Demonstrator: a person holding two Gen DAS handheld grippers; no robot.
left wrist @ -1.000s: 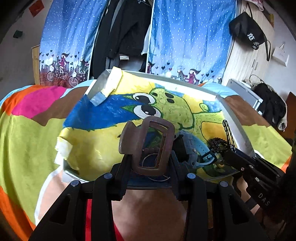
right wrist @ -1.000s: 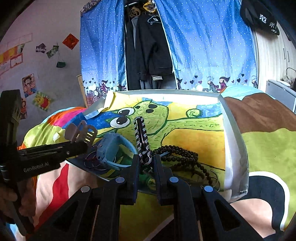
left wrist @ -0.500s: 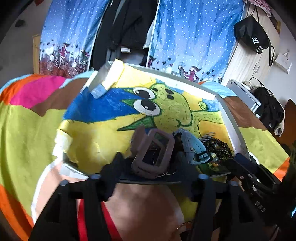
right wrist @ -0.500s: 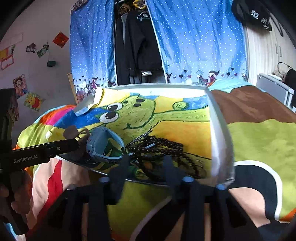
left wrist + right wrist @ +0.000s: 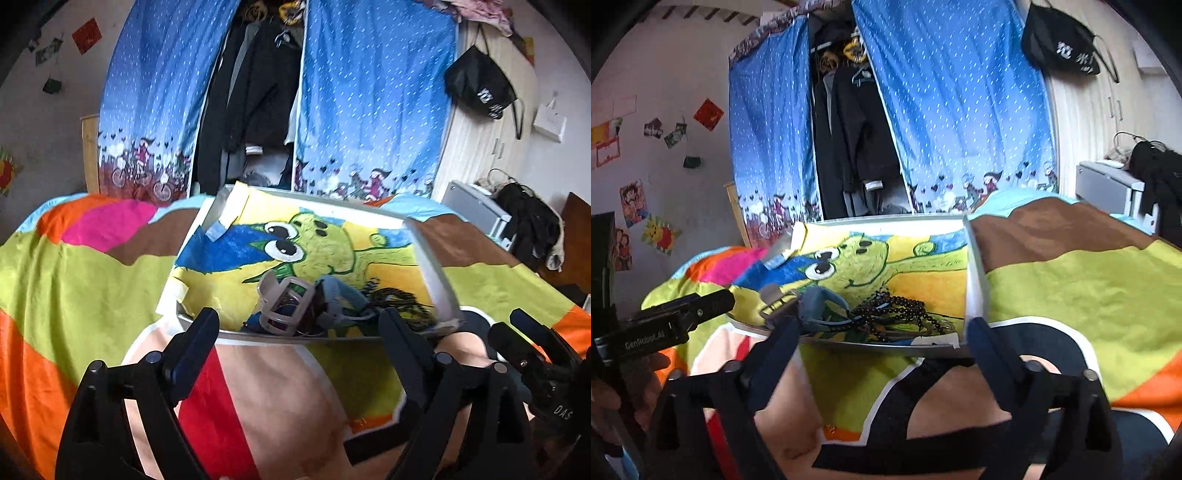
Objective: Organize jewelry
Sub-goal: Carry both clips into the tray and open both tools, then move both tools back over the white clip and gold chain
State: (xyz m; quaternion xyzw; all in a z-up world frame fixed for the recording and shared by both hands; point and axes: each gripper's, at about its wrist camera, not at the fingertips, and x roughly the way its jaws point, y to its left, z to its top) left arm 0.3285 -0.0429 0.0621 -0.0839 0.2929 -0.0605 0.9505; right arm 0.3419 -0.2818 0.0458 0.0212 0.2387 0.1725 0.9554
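Left hand-held gripper: jaws spread wide, nothing between them. One second ago it was clamped on the brown hair claw clip; the clip now lies in the tray, near its front edge, on the cartoon-print liner.

Right hand-held gripper: jaws also wide apart and empty. One second ago it pinched a black-and-white patterned strap upright; that strap can no longer be told apart in the pile.

Tray contents, left to right in the right wrist view: claw clip, blue wristband touching it, dark bead strings just beside. All are bunched at the tray's near edge.

Both grippers sit further back from the tray than before, over the multicoloured bedspread. The tray rests on the bed.
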